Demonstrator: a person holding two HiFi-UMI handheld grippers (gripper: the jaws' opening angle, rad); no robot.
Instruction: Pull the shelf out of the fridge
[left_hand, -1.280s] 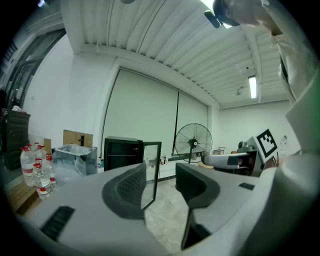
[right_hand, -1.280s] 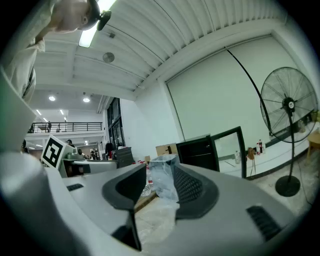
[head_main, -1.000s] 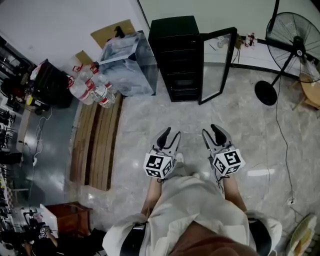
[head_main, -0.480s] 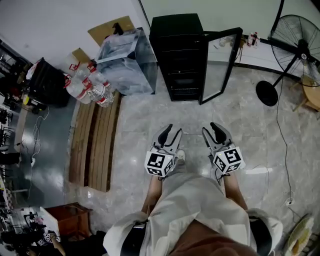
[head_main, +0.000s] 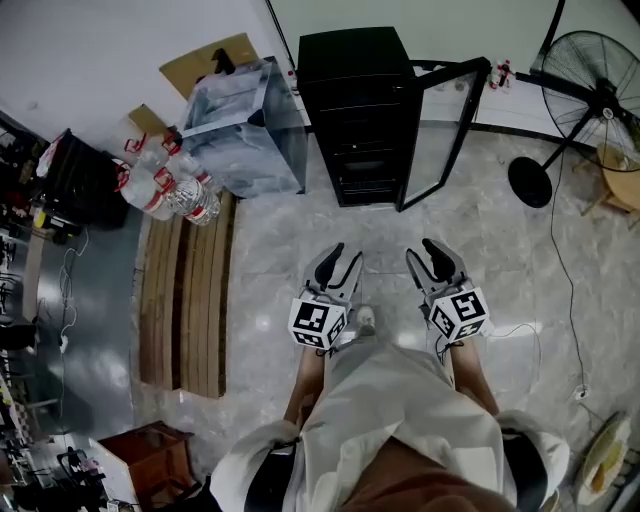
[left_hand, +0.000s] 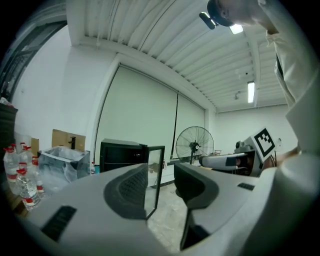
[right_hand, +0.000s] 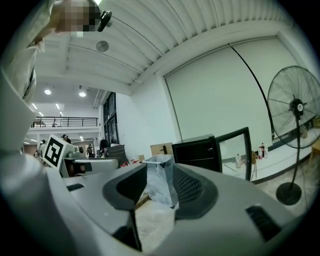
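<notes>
The small black fridge (head_main: 355, 110) stands on the floor ahead against the wall, with its glass door (head_main: 440, 130) swung open to the right. Dark shelves (head_main: 365, 165) show inside its open front. My left gripper (head_main: 343, 262) and right gripper (head_main: 425, 258) are held side by side, well short of the fridge and pointing at it. Both are open and empty. The left jaws have just been closing to a narrow gap, with nothing between them. The left gripper view shows the fridge (left_hand: 120, 152) and its door (left_hand: 154, 170) beyond the left gripper (left_hand: 162, 185). In the right gripper view the fridge (right_hand: 197, 150) stands far ahead.
A plastic-wrapped clear box (head_main: 245, 130) sits left of the fridge, with water bottles (head_main: 165, 185) and a wooden pallet (head_main: 190, 290) further left. A standing fan (head_main: 590, 100) is at the right, its cable (head_main: 560, 270) trailing over the marble floor.
Both grippers have moved forward a little toward the fridge as the person walks. The left jaws stand slightly narrower than before.
</notes>
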